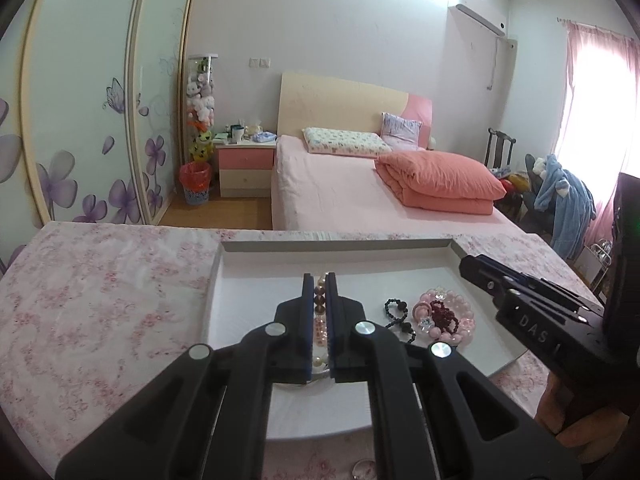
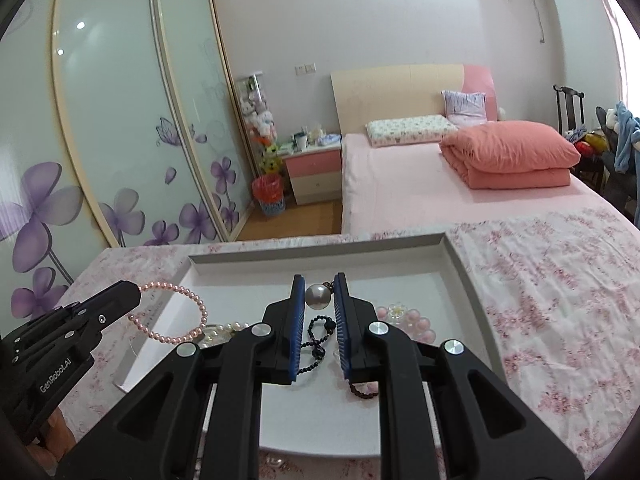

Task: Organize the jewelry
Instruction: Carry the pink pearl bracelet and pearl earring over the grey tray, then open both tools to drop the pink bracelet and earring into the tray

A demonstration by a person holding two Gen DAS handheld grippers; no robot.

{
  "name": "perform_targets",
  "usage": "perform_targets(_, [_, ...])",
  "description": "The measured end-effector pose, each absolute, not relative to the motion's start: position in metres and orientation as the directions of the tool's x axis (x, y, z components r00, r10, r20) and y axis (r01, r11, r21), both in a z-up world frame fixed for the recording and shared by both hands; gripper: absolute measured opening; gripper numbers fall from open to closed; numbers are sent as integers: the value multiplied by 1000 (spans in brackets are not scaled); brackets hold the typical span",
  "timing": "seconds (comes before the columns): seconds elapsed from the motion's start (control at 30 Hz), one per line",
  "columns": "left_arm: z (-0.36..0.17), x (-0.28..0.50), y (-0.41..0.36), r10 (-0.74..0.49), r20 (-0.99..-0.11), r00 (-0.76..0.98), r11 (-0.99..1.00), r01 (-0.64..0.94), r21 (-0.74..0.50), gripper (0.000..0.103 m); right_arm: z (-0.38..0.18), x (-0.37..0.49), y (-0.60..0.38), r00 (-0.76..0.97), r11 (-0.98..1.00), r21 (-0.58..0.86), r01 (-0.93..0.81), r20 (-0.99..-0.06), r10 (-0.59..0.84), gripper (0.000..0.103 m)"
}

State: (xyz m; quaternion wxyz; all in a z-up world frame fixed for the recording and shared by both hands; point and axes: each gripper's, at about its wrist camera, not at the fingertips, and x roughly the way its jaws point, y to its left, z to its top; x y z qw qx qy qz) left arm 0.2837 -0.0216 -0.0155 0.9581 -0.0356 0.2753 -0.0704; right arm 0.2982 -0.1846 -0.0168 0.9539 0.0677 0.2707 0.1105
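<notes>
**Spotter:** What does your left side have?

**Operator:** My left gripper (image 1: 320, 280) is clamped right down on a pink pearl bracelet (image 2: 176, 312). From the right wrist camera I see the strand hanging as an open loop off its tip, over the left wall of the white tray (image 2: 456, 264). In the left camera the beads show only as a thin line between the blue pads (image 1: 307, 320).

**Spotter:** And the right?

**Operator:** My right gripper (image 2: 320, 292) is nearly closed, with a large grey pearl (image 2: 318, 295) pinched between its pads near the tips. A small dark cap sits on the pearl's upper right side. I cannot tell what the pearl is attached to.

**Spotter:** Where is the rest of the jewelry?

**Operator:** All in the tray, which sits on a table covered with a pink floral cloth (image 1: 100, 300). A black beaded string (image 1: 400, 316) lies looped in a figure-eight near the tray's middle. Just to its right is a pale pink bead bracelet (image 1: 456, 316), with a dark red bead bracelet (image 1: 444, 314) lying inside its ring and a clear flower piece (image 1: 440, 291) at its far edge. A cream pearl strand (image 2: 228, 327) lies on the tray floor below the hanging pink loop.

**Spotter:** Both grippers over the tray?

**Operator:** Yes, both tilted down over it, left and right apart. A bed (image 1: 340, 192) stands beyond the table.
</notes>
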Motion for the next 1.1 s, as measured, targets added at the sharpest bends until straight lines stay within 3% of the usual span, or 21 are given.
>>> perform_targets(0.23, [-30, 300, -28, -167, -554, 815, 986, 125, -114, 7, -30, 314, -185, 795, 964, 205, -169, -549, 257, 16])
perform_targets(0.37, [-32, 305, -22, -179, -563, 807, 982, 115, -147, 23, -30, 314, -187, 785, 961, 218, -168, -561, 264, 22])
perform_targets(0.43, [-32, 304, -18, -174, -560, 810, 983, 105, -153, 24, -29, 312, -192, 790, 962, 223, -159, -555, 259, 26])
perform_targets(0.73, [-25, 285, 5, -166, -556, 815, 979, 69, -191, 25, -24, 292, -204, 791, 959, 235, -157, -551, 265, 26])
perform_targets(0.93, [-22, 258, 20, -160, -559, 814, 980, 62, -189, 30, -30, 265, -199, 758, 953, 228, -201, -580, 298, 26])
perform_targets(1.1, [-34, 234, 30, -141, -594, 792, 985, 55, -161, 41, -46, 250, -190, 699, 945, 225, -239, -635, 328, 26])
